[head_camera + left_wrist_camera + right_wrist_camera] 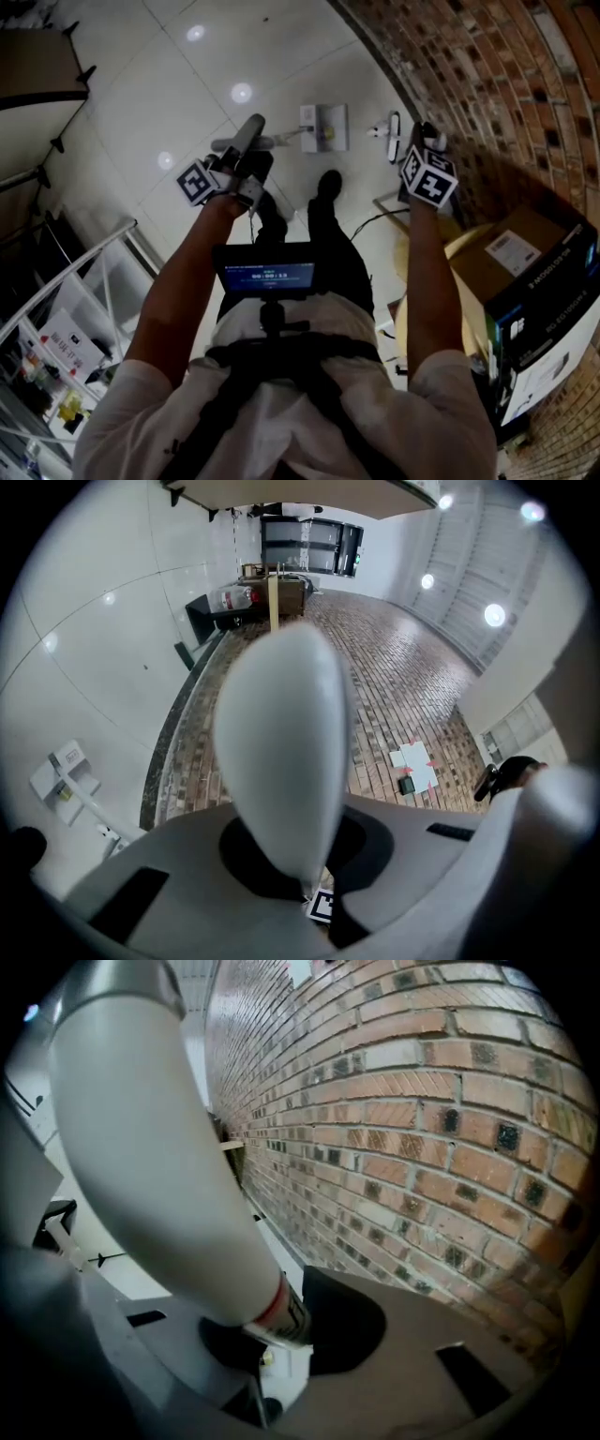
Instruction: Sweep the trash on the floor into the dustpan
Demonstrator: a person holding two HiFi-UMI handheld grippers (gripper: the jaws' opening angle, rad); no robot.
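A white dustpan (pixel 323 127) stands on the pale tiled floor ahead of the person's shoes; it also shows small at the left in the left gripper view (pixel 61 775). A thin rod runs from it up to a grey rounded handle (pixel 251 133). My left gripper (pixel 251 161) is shut on that handle (pixel 281 752), which fills the space between its jaws (pixel 300 874). My right gripper (pixel 427 139), close to the brick wall, is shut on a thick white broom handle (pixel 150 1166) with a red band, gripped low between the jaws (pixel 281 1335). A white broom part (pixel 394 139) shows beyond it. No loose trash is visible.
A brick wall (pixel 487 75) curves along the right. Cardboard boxes (pixel 525 244) and a black printed box (pixel 553 309) stand at the right, beside a round wooden top (pixel 464 246). A metal rack (pixel 56 309) fills the lower left. A taped paper (pixel 412 761) sits on the brick.
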